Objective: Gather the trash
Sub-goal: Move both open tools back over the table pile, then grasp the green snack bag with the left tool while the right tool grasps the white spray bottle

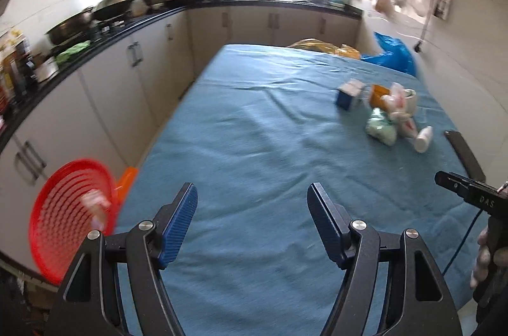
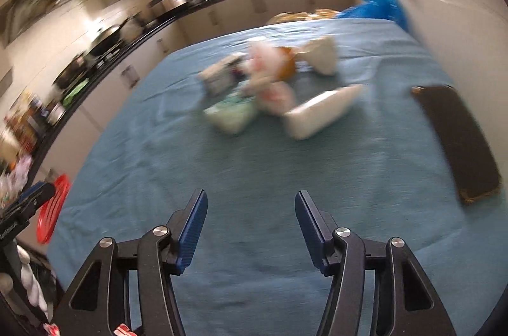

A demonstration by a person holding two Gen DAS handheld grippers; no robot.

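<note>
A pile of trash lies on the blue tablecloth: a small blue-and-white box, a green-white packet, a crumpled wrapper, a white cup and a white bottle. My left gripper is open and empty over the near cloth, well short of the pile. My right gripper is open and empty too, with the packet and bottle ahead of it, blurred. A red basket hangs off the table's left edge with a pale scrap in it.
A dark flat phone-like object lies by the table's right edge. A blue plastic bag and a yellow bag sit beyond the far end. A kitchen counter with pots runs along the left. A wall closes the right side.
</note>
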